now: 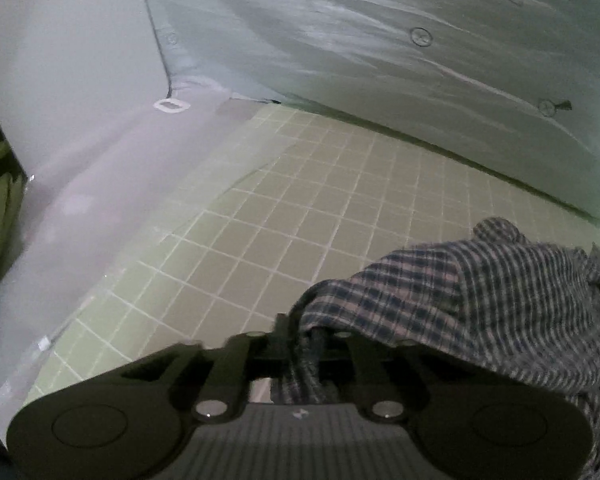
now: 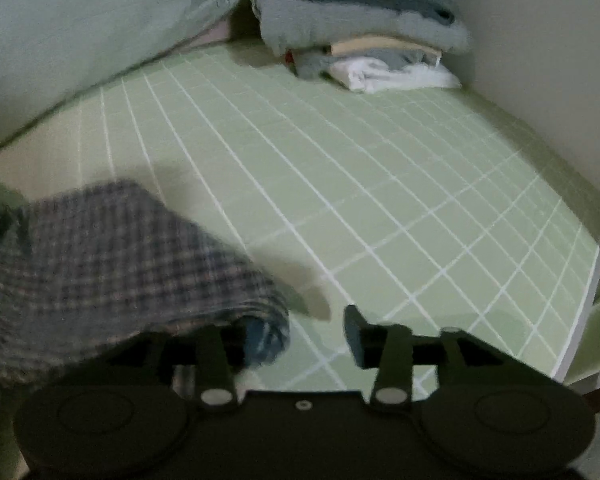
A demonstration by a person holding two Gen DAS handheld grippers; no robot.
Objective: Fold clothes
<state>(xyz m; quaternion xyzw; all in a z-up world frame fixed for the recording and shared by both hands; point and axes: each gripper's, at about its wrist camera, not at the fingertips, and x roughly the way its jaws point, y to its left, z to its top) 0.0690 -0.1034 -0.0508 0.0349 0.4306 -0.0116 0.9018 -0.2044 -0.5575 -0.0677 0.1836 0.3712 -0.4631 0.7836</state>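
Your left claw (image 1: pixel 306 340) is clamped on the plaid shirt (image 1: pixel 480 300). Your right claw (image 2: pixel 316 332) stands apart, shirt draped over its left finger above the green gridded bench (image 2: pixel 340 184).

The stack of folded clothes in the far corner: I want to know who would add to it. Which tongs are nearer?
Right. The right tongs face the stack of folded clothes across the green grid mat, still well short. The left tongs' view shows no stack.
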